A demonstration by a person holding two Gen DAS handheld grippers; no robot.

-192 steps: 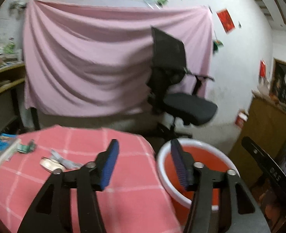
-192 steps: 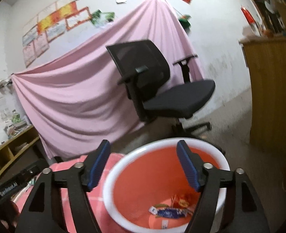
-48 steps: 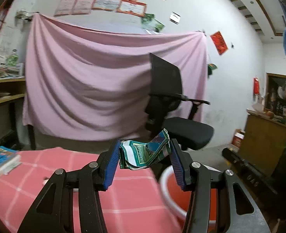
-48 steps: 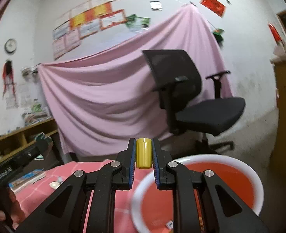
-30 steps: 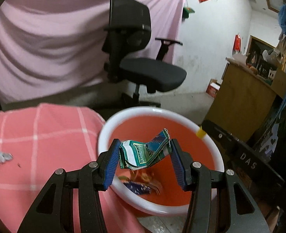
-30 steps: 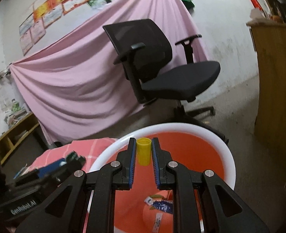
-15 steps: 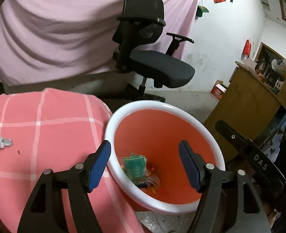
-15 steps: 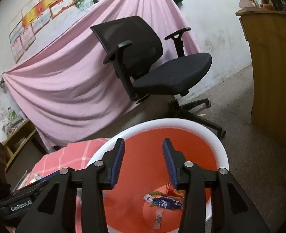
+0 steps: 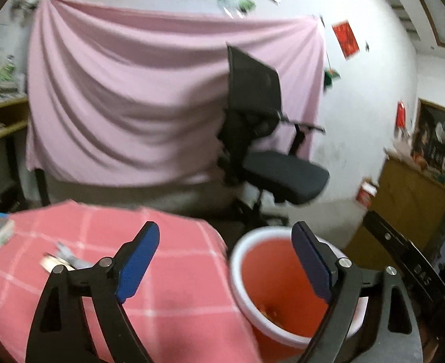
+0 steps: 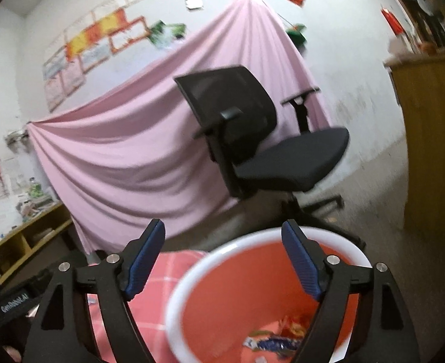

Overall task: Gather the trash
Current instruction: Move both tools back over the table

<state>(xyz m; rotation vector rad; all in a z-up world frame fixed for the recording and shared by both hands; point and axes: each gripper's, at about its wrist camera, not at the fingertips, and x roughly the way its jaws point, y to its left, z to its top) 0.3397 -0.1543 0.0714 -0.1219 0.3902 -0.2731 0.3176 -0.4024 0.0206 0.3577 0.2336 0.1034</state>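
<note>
- left gripper: jaws just opened wide, nothing between them; drop done, clear to fetch more.
- right gripper: same, just opened, empty, over the bucket.
- Wrappers lie at the bucket's bottom.
- Remaining scraps lie on the pink tablecloth, beside the bucket.

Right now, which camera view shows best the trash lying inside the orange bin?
The right wrist view: it looks down into the orange bin, where wrappers lie on the bottom. The left wrist view shows only a blurred bit of trash low inside.
</note>
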